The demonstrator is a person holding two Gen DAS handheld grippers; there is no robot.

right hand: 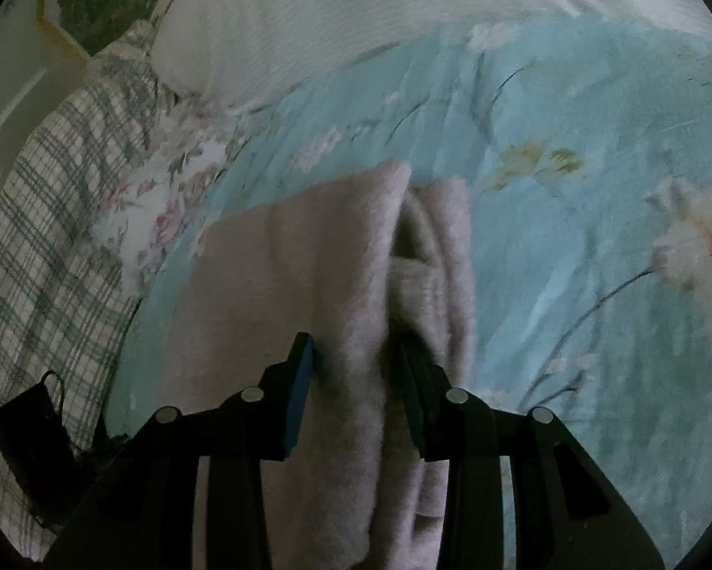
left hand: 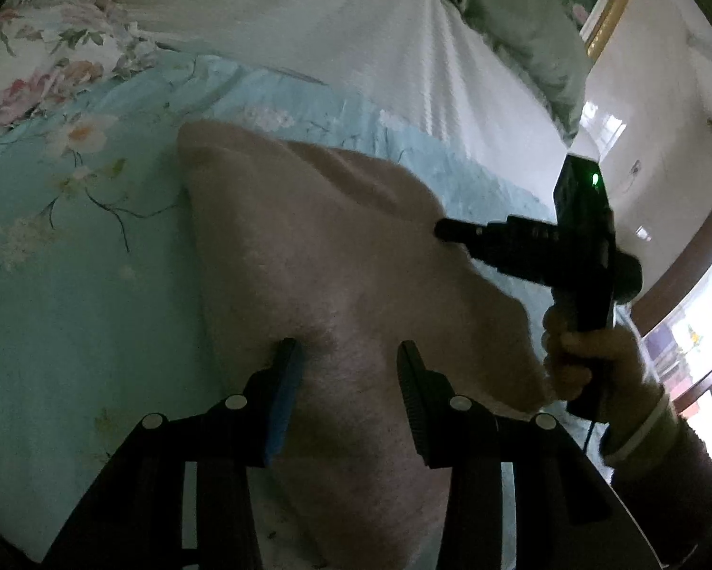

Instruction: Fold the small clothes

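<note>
A fuzzy pinkish-beige small garment (left hand: 337, 256) lies on a light blue floral bedspread (left hand: 71, 247). My left gripper (left hand: 349, 351) is open, its fingers resting on the cloth with fabric between them, not pinched. In the left wrist view the right gripper (left hand: 446, 230) reaches in from the right, its tips at the garment's right edge. In the right wrist view the right gripper (right hand: 356, 346) stands with a thick fold of the garment (right hand: 356, 261) between its fingers; the jaws are apart around the fold, and whether they pinch it is unclear.
A white ribbed blanket (left hand: 346, 23) lies beyond the bedspread. A floral pillow (left hand: 37, 47) is at the left, a plaid cloth (right hand: 47, 237) beside the bed. A black device (right hand: 33, 441) lies on the plaid cloth. A green pillow (left hand: 522, 33) is at the far right.
</note>
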